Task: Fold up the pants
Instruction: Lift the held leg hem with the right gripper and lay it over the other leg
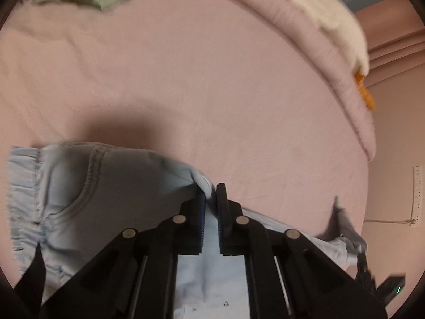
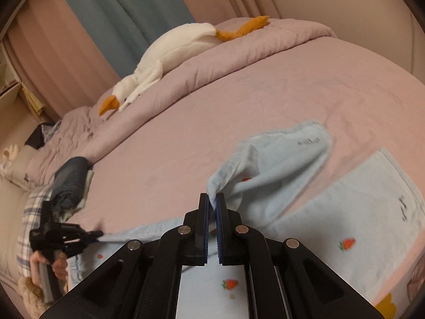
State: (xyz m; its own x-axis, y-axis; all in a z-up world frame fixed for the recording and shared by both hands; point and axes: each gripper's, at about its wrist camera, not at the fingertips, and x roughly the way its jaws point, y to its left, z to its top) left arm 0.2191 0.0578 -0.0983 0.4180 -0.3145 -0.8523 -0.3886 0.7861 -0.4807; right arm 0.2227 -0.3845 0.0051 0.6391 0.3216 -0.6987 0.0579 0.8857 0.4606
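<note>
Light blue pants [image 1: 79, 186] lie on a pink bed [image 1: 212, 79]. In the left wrist view the waistband and a pocket seam spread left, and my left gripper [image 1: 211, 194] is shut on a fold of the fabric. In the right wrist view the pants [image 2: 345, 212] show small strawberry prints; one leg [image 2: 279, 159] is lifted off the sheet, and my right gripper [image 2: 212, 200] is shut on its edge. The left gripper [image 2: 93, 235] also shows at the left, pinching the pants' edge.
A white plush goose [image 2: 172, 53] lies on the folded pink quilt [image 2: 239, 58] at the bed's far side. Folded dark clothes [image 2: 71, 183] sit at the left of the bed. A wall and socket strip [image 1: 417, 194] are to the right.
</note>
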